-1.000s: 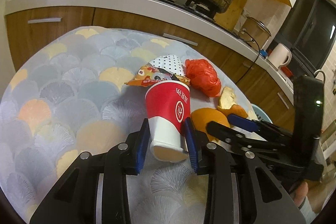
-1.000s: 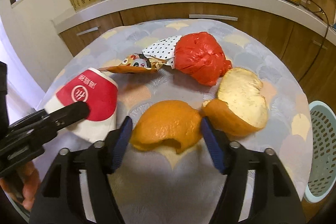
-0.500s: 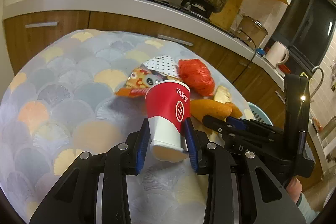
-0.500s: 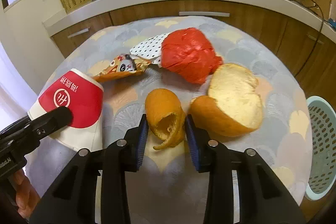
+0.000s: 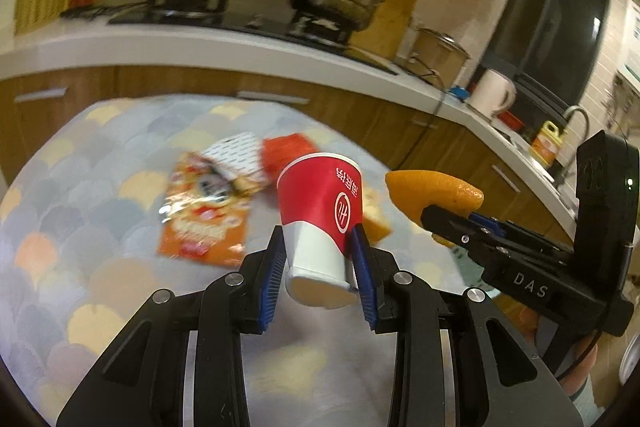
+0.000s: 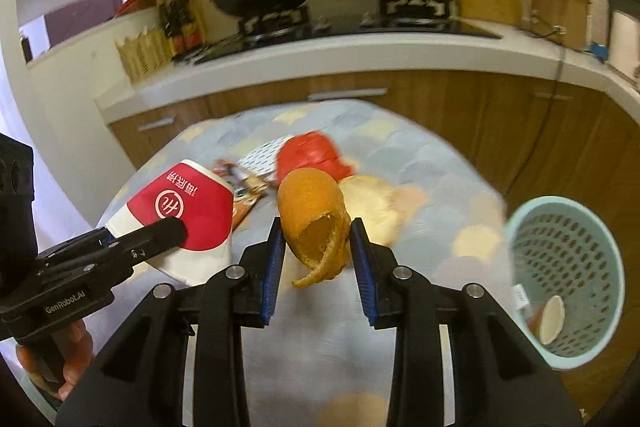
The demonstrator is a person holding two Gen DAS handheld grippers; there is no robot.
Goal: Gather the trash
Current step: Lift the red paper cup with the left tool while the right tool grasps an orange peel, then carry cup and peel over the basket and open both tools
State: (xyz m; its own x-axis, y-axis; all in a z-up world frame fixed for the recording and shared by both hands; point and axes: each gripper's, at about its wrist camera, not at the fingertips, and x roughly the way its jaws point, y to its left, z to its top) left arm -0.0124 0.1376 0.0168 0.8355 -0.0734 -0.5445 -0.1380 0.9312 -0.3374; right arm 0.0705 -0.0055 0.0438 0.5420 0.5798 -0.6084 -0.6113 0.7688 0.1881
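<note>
Table edge beside basket; left gripper clamps cup, right gripper clamps peel.

Close wrist views, apparently shared table

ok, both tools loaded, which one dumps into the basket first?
Right, probably. The basket sits low on the right of its view, just past the table edge, nearer the right tool and its peel. The left tool with the cup is on the far side.
</note>
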